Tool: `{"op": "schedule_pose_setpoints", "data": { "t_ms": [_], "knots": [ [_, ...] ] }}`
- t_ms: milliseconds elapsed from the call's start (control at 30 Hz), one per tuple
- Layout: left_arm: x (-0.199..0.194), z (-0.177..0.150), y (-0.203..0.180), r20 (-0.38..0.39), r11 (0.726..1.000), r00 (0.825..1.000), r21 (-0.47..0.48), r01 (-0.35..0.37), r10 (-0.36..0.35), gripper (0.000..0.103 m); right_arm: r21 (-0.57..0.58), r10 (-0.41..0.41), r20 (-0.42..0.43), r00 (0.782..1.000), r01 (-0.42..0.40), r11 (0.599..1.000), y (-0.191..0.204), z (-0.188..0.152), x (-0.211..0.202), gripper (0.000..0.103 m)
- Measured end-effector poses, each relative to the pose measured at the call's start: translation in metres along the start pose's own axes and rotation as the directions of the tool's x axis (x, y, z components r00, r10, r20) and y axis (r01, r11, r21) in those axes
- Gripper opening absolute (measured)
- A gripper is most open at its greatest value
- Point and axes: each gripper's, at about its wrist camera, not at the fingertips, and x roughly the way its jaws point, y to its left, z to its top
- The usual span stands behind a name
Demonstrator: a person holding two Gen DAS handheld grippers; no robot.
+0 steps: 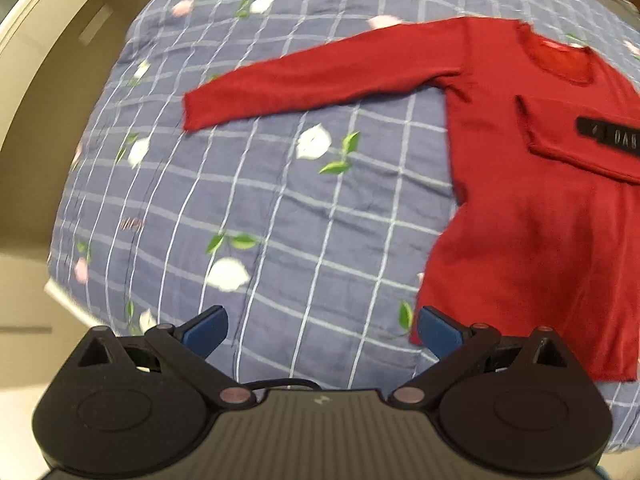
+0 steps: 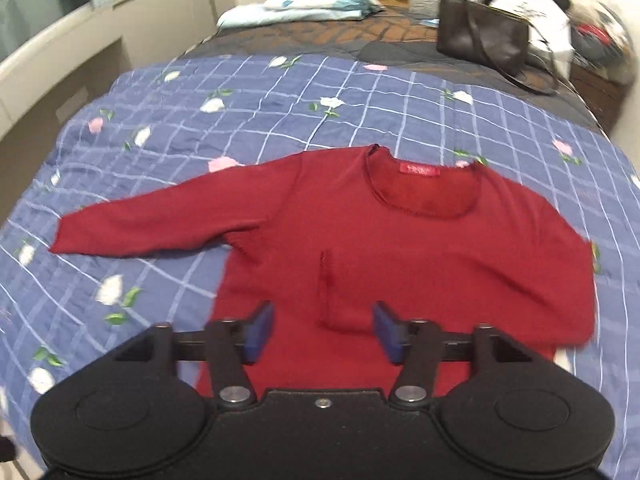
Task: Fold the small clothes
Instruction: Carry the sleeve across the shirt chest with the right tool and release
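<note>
A red sweater [image 2: 400, 248] lies flat on the bed's blue checked quilt [image 2: 240, 112]. The left tool [image 1: 322, 334], fingers wide apart, hovers by its hem corner at 3 o'clock. The right tool [image 2: 323, 332], fingers also apart, hangs above the sweater's lower body.

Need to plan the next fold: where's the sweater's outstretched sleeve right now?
The outstretched sleeve lies flat on the blue checked quilt, pointing left from the red sweater in the right wrist view.

The sweater [image 2: 400, 248] lies flat on the quilt [image 2: 248, 120] covering the bed, one sleeve [image 2: 160, 224] stretching toward 9 o'clock. Behind it, at 1 o'clock, a handbag [image 2: 480, 36] stands; pillows [image 2: 304, 8] lie at 12.
</note>
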Motion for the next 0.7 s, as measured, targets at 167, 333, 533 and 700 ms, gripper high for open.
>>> {"op": "schedule_pose_setpoints", "data": {
  "t_ms": [167, 333, 533, 700],
  "knots": [
    [-0.014, 0.003, -0.011, 0.06, 0.997, 0.998, 0.071, 0.031, -0.036, 0.103, 0.109, -0.003, 0.008, 1.0, 0.002, 0.994, 0.001, -0.041, -0.06, 0.096],
    [-0.016, -0.008, -0.021, 0.059, 0.998, 0.997, 0.044, 0.042, -0.044, 0.103, 0.153, -0.017, -0.018, 1.0, 0.019, 0.988, -0.01, -0.083, -0.101, 0.102],
    [-0.027, -0.045, -0.03, 0.041, 1.0, 0.999, -0.011, 0.009, -0.009, 0.103, 0.154, -0.022, -0.064, 0.998, 0.032, 0.988, -0.029, -0.133, -0.131, 0.102],
    [-0.049, -0.082, -0.023, 0.066, 0.996, 0.997, -0.091, -0.02, 0.026, 0.103, 0.115, -0.013, -0.129, 0.992, 0.028, 0.993, -0.044, -0.166, -0.138, 0.102]
  ]
}}
